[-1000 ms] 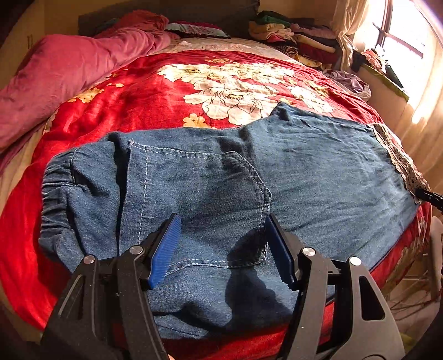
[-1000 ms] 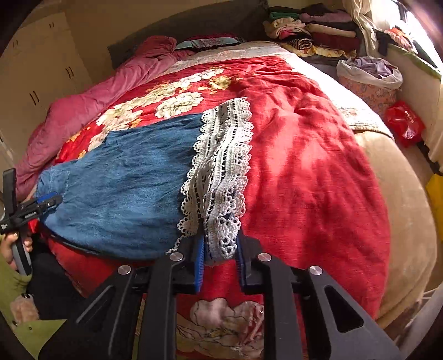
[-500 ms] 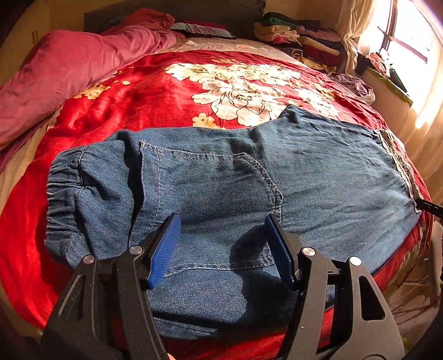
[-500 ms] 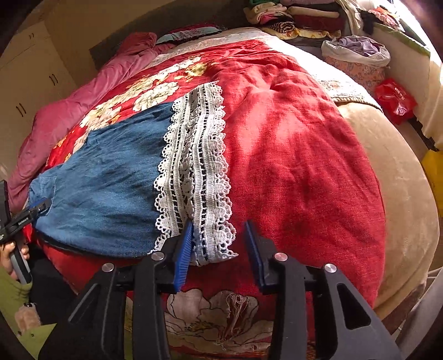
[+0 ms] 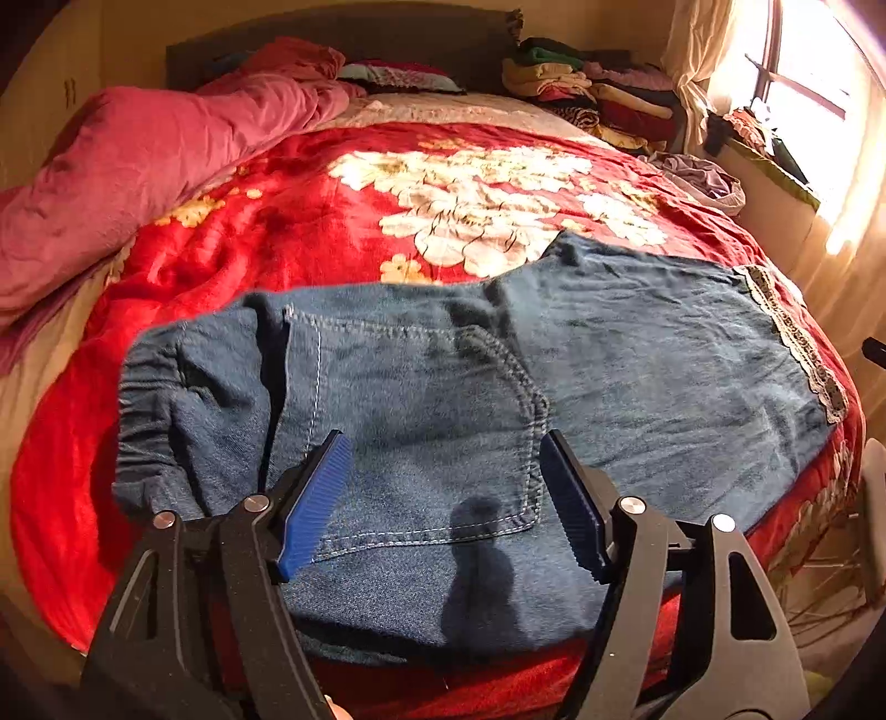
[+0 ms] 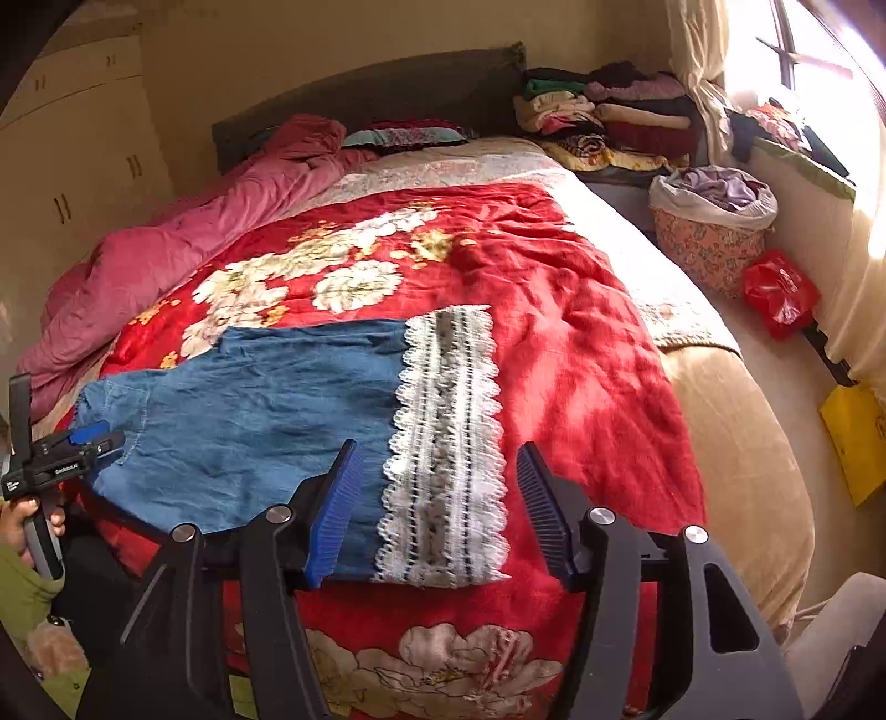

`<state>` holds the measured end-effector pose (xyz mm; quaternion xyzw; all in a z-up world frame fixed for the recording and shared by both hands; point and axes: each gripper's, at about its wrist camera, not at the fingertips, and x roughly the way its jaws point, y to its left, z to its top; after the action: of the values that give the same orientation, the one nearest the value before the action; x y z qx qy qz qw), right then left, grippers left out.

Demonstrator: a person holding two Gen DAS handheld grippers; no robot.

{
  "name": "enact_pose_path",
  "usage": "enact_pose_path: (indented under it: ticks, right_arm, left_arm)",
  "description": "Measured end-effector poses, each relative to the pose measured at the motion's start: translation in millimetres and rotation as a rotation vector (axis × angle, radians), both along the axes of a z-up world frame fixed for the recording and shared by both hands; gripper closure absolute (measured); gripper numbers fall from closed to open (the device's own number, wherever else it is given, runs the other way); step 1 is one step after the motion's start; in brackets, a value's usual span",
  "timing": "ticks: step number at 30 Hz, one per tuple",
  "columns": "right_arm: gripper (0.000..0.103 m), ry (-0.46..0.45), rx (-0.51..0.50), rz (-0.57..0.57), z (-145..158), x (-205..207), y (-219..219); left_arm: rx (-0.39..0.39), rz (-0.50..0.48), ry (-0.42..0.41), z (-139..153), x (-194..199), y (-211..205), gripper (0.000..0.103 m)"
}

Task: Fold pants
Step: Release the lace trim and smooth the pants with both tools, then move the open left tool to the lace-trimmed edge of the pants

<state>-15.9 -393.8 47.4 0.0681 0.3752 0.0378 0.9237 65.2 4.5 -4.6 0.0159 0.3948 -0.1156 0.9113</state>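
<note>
Both tongs are opening with nothing pinched: the left gripper (image 5: 446, 501) hovers over the back pocket of the blue denim pants (image 5: 637, 376), the right gripper (image 6: 437, 507) above their white lace hem (image 6: 448, 443). Pants lie flat mid-frame on the red floral blanket (image 6: 581, 343).

The left wrist view is taken from the near edge of the bed (image 5: 692, 559), angled downward and close over the waist end of the denim pants (image 5: 421, 410), facing the headboard (image 5: 343, 39). The right wrist view is set further toward the window side, higher and tilted down over the lace hem (image 6: 443, 443). The pants, the red floral blanket (image 6: 559, 332) and the pile of folded clothes (image 6: 614, 116) are shared by both; the left gripper (image 6: 91, 437) is seen at the right view's left edge.
</note>
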Motion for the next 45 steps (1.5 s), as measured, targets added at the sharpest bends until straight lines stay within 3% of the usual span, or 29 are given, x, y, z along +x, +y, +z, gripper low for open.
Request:
enact_pose_path:
  ticks: [7, 15, 17, 19, 20, 22, 27, 37, 39, 45]
  right_arm:
    - [0.043, 0.026, -0.044, 0.151, -23, 34, 72]
    - [0.040, 0.050, -0.175, 0.218, -47, 57, 122]
    - [0.040, 0.089, -0.207, 0.200, -57, 65, 120]
    - [0.040, 0.161, -0.230, 0.153, -72, 73, 107]
    - [0.040, 0.177, -0.189, 0.142, -78, 75, 97]
    - [0.039, 0.179, -0.100, 0.131, -81, 75, 83]
    - [0.038, 0.177, -0.125, 0.135, -81, 75, 86]
    - [0.034, 0.058, -0.115, 0.108, -33, 36, 67]
    - [0.025, 0.045, -0.105, 0.091, -26, 29, 58]
    - [0.023, 0.019, -0.078, 0.024, -16, 10, 31]
  left_arm:
    - [0.050, -0.043, -0.078, 23, -14, -20, 0.028]
    - [0.137, -0.049, 0.016, -18, 7, -39, 0.020]
    - [0.167, -0.015, 0.043, -27, 12, -32, 0.017]
    - [0.109, 0.008, 0.065, -30, 15, -16, 0.016]
    - [0.086, 0.014, 0.067, -28, 15, -10, 0.016]
    - [0.067, 0.012, 0.067, -27, 16, -6, 0.016]
    - [0.091, 0.009, 0.063, -29, 15, -11, 0.016]
    - [0.064, -0.007, -0.010, 0, -5, -16, 0.015]
    - [0.050, -0.018, -0.024, 7, -9, -19, 0.015]
    - [0.031, -0.047, -0.060, 24, -18, -32, 0.012]
